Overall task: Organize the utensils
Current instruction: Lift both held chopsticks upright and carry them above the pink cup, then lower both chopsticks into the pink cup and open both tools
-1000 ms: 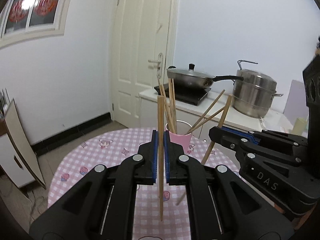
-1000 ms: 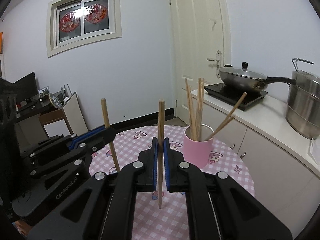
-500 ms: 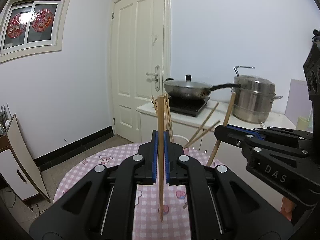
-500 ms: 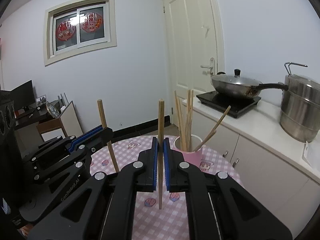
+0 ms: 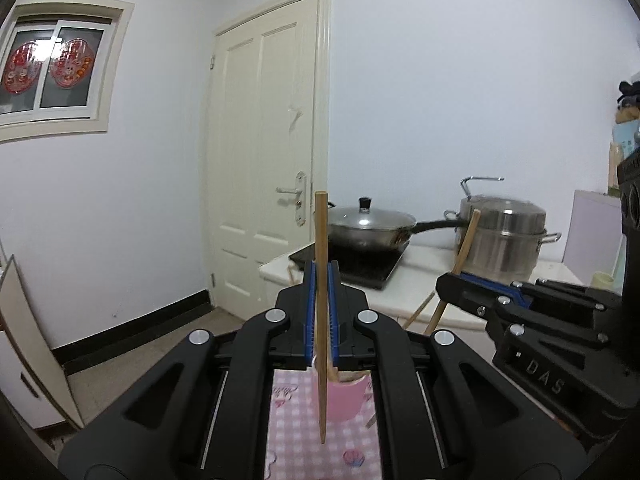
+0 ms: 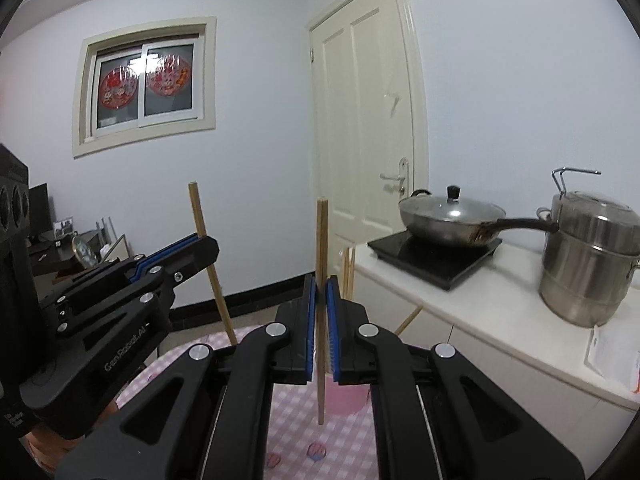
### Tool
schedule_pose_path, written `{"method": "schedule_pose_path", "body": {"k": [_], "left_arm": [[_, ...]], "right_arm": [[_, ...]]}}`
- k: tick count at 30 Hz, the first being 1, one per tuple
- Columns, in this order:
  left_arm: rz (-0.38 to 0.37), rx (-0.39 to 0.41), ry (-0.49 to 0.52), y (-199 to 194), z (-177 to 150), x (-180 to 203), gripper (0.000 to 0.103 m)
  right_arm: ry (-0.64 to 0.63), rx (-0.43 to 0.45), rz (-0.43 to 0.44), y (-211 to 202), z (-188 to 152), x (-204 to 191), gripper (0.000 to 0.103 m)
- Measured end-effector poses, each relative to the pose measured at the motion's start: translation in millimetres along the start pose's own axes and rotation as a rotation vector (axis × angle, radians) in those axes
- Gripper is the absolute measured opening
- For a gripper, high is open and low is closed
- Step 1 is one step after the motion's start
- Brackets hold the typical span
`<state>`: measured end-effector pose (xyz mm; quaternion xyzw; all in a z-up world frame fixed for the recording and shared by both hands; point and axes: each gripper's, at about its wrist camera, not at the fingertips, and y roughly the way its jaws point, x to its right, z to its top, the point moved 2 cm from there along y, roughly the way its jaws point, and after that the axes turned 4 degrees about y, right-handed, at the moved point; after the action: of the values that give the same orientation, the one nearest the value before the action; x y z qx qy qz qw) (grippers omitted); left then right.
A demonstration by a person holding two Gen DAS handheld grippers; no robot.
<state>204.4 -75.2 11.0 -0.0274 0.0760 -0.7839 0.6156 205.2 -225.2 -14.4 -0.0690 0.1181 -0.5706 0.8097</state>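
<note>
Kitchen desk (image 5: 304,432), checked cloth: two chopsticks held above the pink cup (image 5: 346,400).
Left gripper (image 5: 321,312) and right gripper (image 6: 321,320) each had jaws clamped on one upright chopstick (image 5: 321,240); judged next: lower both into the cup.

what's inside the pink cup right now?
Wooden chopsticks stand in the pink cup: their tops poke up behind the right gripper, one leaning right. The grippers hide the cup's mouth, so the count and anything else inside can't be seen.
</note>
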Motion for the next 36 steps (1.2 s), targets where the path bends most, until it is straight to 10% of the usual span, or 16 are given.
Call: {"method": "schedule_pose_path", "body": {"k": [11,36], "left_arm": [[-0.021,0.061,-0.055,44.6,17.7,-0.6,0.006],[-0.025,-0.040,-0.146,95.6,-53.9,-22.3,0.006]], "right_arm": [[-0.017,0.074,-0.038,34.2,21.7,5.5,0.004],[0.003,-0.036,-0.049,66.6,-19.9,23.7,0.004]]}}
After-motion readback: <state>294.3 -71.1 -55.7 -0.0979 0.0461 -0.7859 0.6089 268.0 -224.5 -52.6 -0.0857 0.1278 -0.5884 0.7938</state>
